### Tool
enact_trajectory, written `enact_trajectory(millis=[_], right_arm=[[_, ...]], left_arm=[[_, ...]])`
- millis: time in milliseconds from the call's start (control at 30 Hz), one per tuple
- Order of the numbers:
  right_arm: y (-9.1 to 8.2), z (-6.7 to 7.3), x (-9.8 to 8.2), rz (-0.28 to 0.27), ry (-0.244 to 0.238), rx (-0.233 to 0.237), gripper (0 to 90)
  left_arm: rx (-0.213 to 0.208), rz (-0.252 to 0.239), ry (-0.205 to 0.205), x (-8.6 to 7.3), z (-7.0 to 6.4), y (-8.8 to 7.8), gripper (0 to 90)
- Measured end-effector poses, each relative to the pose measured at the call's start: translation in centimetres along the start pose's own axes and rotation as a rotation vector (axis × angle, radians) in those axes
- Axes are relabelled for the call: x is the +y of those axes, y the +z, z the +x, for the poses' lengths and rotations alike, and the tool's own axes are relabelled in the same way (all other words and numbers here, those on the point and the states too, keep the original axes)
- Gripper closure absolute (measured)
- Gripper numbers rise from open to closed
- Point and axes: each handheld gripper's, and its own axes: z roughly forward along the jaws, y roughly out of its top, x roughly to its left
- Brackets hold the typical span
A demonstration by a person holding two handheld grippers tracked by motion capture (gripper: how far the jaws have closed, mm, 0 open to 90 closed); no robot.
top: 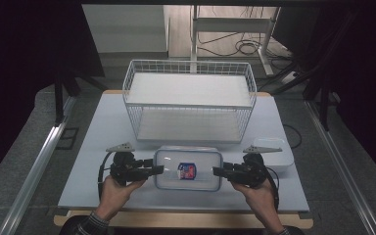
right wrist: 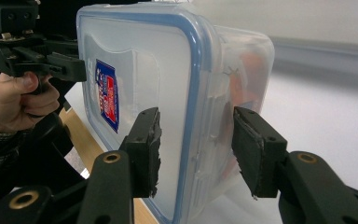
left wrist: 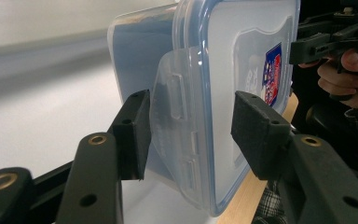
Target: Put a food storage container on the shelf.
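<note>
A clear plastic container (top: pixel 203 166) with a blue-rimmed lid and a red and blue sticker (top: pixel 187 171) lies near the table's front edge, between my two grippers. My left gripper (top: pixel 159 169) is shut on its left end; in the left gripper view the pads (left wrist: pixel 135 135) clamp the lid and base at the side latch flap (left wrist: pixel 175 107). My right gripper (top: pixel 216 171) is shut on the right end, one pad (right wrist: pixel 144 149) on the lid and the other on the base. Something orange shows dimly through the container wall (right wrist: pixel 247 74).
A white wire two-level basket (top: pixel 188 98) stands just behind the container. A small white lidded box (top: pixel 274 154) sits at the right, behind my right gripper. The table's wooden front edge (top: pixel 186 219) runs close below the hands.
</note>
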Motion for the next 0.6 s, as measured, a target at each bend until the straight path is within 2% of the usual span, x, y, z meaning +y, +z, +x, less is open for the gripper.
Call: enact_trajectory(millis=[367, 600], right_arm=[[-0.7, 0.7, 3.4, -0.035, -0.043, 0.006, 53.0], [-0.9, 0.9, 5.3, -0.046, -0.051, 0.005, 53.0]], left_arm=[[0.024, -0.029, 0.047, 3.5, -0.5, -1.5, 48.7], [0.029, -0.043, 0.049, 5.2, -0.4, -2.0, 48.7]])
